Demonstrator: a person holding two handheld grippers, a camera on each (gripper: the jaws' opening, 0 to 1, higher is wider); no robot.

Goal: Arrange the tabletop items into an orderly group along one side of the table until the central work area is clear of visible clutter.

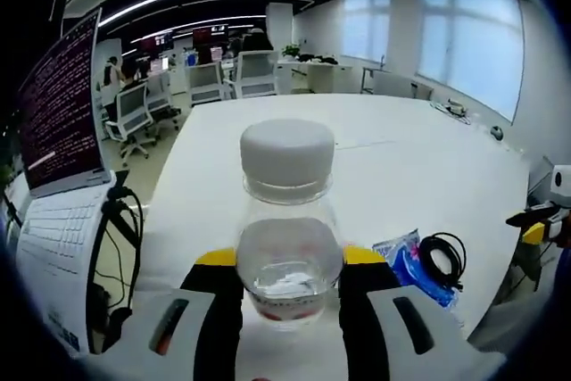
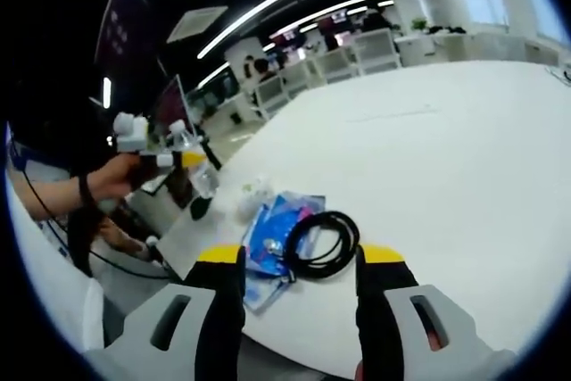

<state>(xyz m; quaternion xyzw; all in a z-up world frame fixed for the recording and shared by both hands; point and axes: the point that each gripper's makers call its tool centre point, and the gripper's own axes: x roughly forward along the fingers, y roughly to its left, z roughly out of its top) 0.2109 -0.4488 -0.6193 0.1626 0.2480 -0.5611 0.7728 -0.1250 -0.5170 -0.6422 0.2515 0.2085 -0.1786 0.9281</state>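
A clear plastic bottle [image 1: 287, 220] with a white cap stands upright between my left gripper's [image 1: 290, 260] jaws, which are shut on its body. In the right gripper view that same bottle [image 2: 198, 171] hangs in the left gripper [image 2: 183, 162] beyond the table's left edge, held by a person's hand [image 2: 107, 178]. My right gripper [image 2: 302, 260] is open at the table's near edge. A black coiled cable [image 2: 321, 243] lies just ahead between its jaw tips, partly on a blue packet [image 2: 268, 238]. The left gripper view has the cable [image 1: 443, 256] and packet [image 1: 406, 260] at lower right.
An open laptop [image 1: 58, 104] with a lit screen and a hanging black cord [image 1: 111, 256] sit at the left. A small clear crumpled wrapper [image 2: 254, 192] lies beyond the packet. The white table [image 2: 446, 149] stretches far ahead. Office chairs [image 1: 210, 82] and desks stand behind.
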